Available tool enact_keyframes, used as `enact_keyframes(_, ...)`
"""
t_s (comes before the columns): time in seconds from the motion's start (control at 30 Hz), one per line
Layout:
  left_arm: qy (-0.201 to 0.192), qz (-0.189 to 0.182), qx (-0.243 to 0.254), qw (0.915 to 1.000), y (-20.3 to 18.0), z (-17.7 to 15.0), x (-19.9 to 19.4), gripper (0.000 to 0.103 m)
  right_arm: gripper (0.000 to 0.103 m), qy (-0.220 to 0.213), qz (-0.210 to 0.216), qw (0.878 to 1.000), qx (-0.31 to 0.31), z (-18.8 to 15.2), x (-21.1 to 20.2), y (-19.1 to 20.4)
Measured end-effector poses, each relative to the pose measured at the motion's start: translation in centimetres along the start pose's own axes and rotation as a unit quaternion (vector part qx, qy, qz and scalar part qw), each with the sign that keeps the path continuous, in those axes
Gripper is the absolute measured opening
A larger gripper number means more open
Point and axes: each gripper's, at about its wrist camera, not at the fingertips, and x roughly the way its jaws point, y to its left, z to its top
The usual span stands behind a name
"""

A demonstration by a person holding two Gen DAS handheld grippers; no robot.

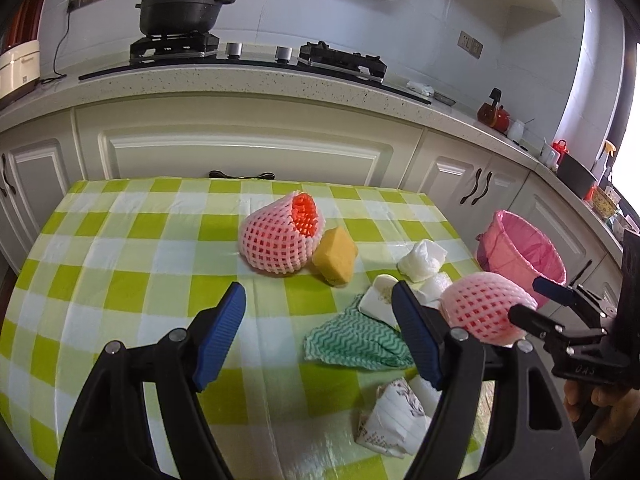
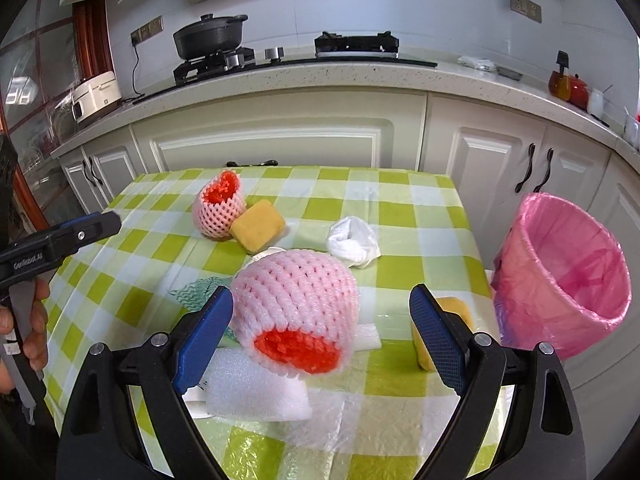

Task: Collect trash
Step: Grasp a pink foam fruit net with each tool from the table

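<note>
both jaws wide apart, pink foam net between right gripper pads

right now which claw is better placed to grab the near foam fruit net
Right. The near foam fruit net lies between the right claw's open jaws, with the pink bin just beside. The left claw is open over bare tablecloth.

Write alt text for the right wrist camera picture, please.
Open tongs reach toward a pink foam fruit net lying on a green checked tablecloth, not gripping it. A pink-lined bin stands to the right; a second net, yellow sponges and white foam scraps lie around.
</note>
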Motion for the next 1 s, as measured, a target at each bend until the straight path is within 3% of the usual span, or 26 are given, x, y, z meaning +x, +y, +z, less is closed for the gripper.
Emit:
enact_keyframes(0.1, 0.012, -0.010, -0.009, 0.9998, 0.8, 1.0, 2.2, 0.073, 0.085, 0.013, 0.004, 1.000, 0.002, -0.1, 1.1, 0.3)
enact_keyframes(0.17, 0.021, -0.019, -0.021, 0.9994, 1.5, 1.8, 3.9, 0.074, 0.075, 0.021, 0.013, 1.000, 0.005, -0.1, 1.6, 0.3)
enact_keyframes(0.23, 0.028, -0.021, -0.033, 0.9989, 2.4, 2.5, 5.5, 0.074, 0.054, 0.027, 0.024, 0.999, 0.003, -0.1, 1.9, 0.3)
enact_keyframes(0.33, 0.040, -0.027, -0.056, 0.9973, 3.8, 3.6, 7.9, 0.074, 0.042, 0.031, 0.031, 0.999, -0.001, -0.2, 2.0, 0.3)
enact_keyframes(0.6, 0.082, -0.008, -0.078, 0.9935, 5.5, 5.4, 13.6, 0.069, 0.033, 0.016, 0.049, 0.999, 0.005, 0.4, 0.6, -0.6)
enact_keyframes(0.73, 0.113, 0.003, -0.080, 0.9904, 5.6, 5.3, 15.6, 0.044, 0.033, 0.004, 0.047, 0.999, 0.010, 1.0, -0.3, -1.4)
enact_keyframes(0.8, 0.118, 0.002, -0.076, 0.9902, 5.6, 5.2, 16.0, 0.039, 0.033, -0.001, 0.042, 0.999, 0.011, 1.2, -0.8, -1.9)
enact_keyframes(0.87, 0.122, 0.005, -0.069, 0.9901, 5.4, 5.0, 16.0, 0.018, 0.033, -0.006, 0.037, 0.999, 0.011, 1.4, -1.2, -2.4)
enact_keyframes(1.0, 0.115, 0.009, -0.057, 0.9917, 4.9, 4.8, 15.1, 0.012, 0.033, -0.012, 0.027, 0.999, 0.023, 1.4, -1.8, -3.8)
